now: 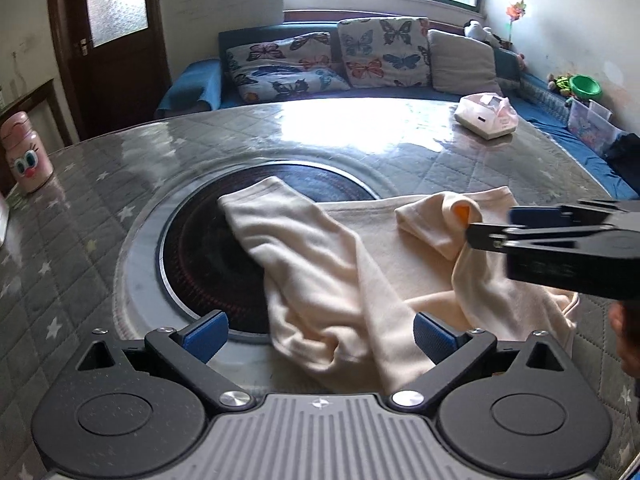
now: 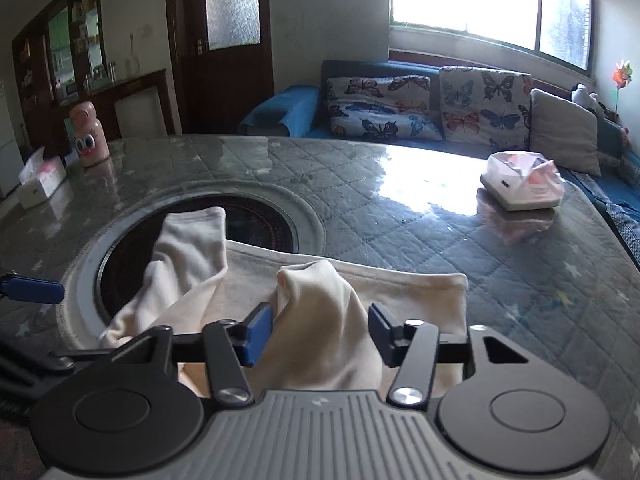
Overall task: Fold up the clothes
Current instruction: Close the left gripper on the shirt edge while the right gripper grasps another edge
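A cream long-sleeved garment [image 1: 360,248] lies on the table, partly over the round dark cooktop [image 1: 208,256]. Its left sleeve [image 1: 280,220] is folded across the body. My left gripper [image 1: 320,332] is open above the garment's near edge, its fingers on either side of the cloth. My right gripper [image 2: 320,328] shows in the left wrist view [image 1: 476,232] at the right; it holds the right sleeve [image 2: 320,304] lifted and bunched between its fingers. The garment's body [image 2: 400,284] spreads beyond it.
The table [image 1: 360,140] has a grey quilted cover under glass. A pink bottle [image 1: 26,152] stands at the far left, a white tissue box [image 2: 40,184] beside it. A pink-white box [image 1: 486,116] sits at the far right. A sofa with butterfly cushions [image 1: 340,60] lies behind.
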